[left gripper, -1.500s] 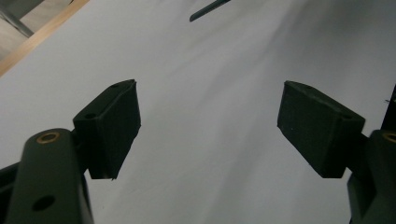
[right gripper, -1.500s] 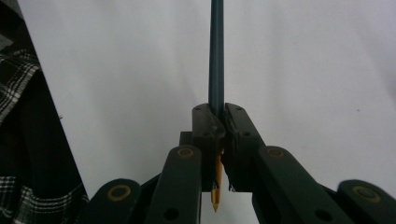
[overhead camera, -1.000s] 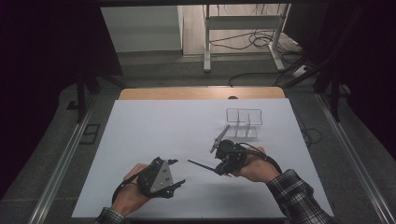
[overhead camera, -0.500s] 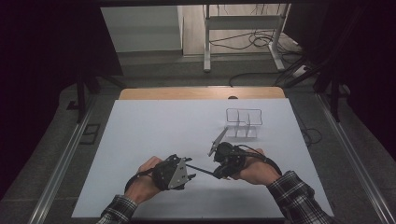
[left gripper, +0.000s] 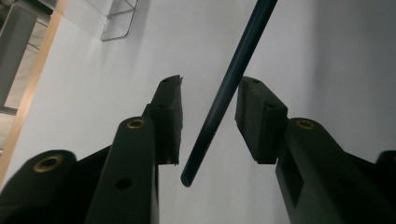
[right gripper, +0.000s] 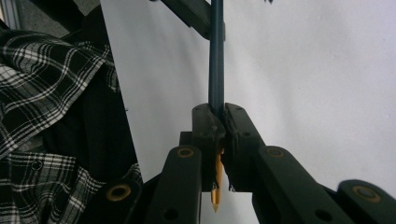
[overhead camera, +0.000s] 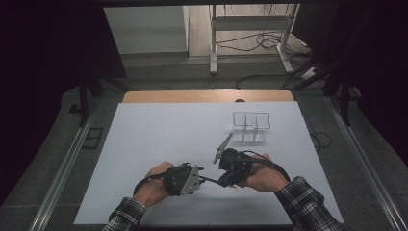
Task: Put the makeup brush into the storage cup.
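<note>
The dark pen (right gripper: 216, 56), gold tip inside the clamped right gripper (right gripper: 219, 123), hangs above the table's (overhead camera: 144, 144) near edge. Its free end sits between the left gripper's (left gripper: 208, 100) closing pads, not yet touched: a handover, I judge. The clear rack (overhead camera: 251, 126) stands well apart toward the far right corner

table: white top (overhead camera: 159, 139), wood strip (overhead camera: 207, 96) along far edge, frame centre
floor: grey (overhead camera: 159, 72), cables (overhead camera: 262, 43) upper right
stand: white metal frame (overhead camera: 250, 24), top centre
rails: metal (overhead camera: 60, 178), lower left and right
light: dim, sides black
</note>
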`<state>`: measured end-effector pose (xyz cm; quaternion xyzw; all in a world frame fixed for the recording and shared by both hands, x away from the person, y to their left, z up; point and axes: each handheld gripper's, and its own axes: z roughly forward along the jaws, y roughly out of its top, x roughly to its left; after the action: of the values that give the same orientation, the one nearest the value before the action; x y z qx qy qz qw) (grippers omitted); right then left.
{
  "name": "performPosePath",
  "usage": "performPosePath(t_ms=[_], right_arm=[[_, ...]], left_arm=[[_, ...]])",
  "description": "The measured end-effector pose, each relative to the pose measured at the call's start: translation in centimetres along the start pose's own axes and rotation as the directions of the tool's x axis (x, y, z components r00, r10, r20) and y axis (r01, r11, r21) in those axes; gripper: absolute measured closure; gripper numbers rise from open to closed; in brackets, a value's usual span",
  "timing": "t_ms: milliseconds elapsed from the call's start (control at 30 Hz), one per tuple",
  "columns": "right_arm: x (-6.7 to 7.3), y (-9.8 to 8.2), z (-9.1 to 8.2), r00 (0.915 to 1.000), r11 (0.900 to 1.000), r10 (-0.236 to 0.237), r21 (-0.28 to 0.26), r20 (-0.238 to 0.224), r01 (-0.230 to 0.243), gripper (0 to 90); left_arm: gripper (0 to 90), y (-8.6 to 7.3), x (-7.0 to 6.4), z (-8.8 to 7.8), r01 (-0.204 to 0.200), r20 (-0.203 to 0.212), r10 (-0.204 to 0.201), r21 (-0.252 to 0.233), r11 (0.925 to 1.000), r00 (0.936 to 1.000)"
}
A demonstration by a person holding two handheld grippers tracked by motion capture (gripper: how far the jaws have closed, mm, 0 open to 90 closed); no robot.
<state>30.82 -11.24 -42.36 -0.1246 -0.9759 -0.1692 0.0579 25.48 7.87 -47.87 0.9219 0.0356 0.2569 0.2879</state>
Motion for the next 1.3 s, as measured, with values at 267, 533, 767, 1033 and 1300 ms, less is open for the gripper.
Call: performPosePath(t_ms=[267,533,767,1033,1300], right_arm=[[0.0,-0.1,0.1,0.9999,1.000,-0.013,0.008,-0.010,0.013,83.5],[0.0,-0.1,0.1,0.9995,1.000,-0.025,0.012,-0.017,0.026,82.7],[-0.7,-0.4,-0.4,0.9996,1.000,0.001,-0.028,0.027,0.000,74.8],[-1.2,-1.2,-1.1,0.9966,0.998,0.028,-0.067,0.077,-0.022,59.5],[-1.6,-2.1,-1.6,0.9925,0.992,0.067,-0.113,0.102,-0.055,48.8]], left_arm=[[73.1,0.1,0.1,0.1,-0.048,0.024,0.048,0.030,0.9984,0.9986],[80.9,0.1,0.0,0.2,-0.088,0.086,0.083,0.057,0.9945,0.9928],[84.8,0.0,0.3,0.4,-0.051,0.128,0.044,0.055,0.9972,0.9909],[84.8,-0.6,0.6,0.2,0.050,0.153,-0.058,0.055,0.9973,0.9865],[84.8,-1.3,1.1,-0.2,0.137,0.170,-0.146,0.063,0.9886,0.9745]])
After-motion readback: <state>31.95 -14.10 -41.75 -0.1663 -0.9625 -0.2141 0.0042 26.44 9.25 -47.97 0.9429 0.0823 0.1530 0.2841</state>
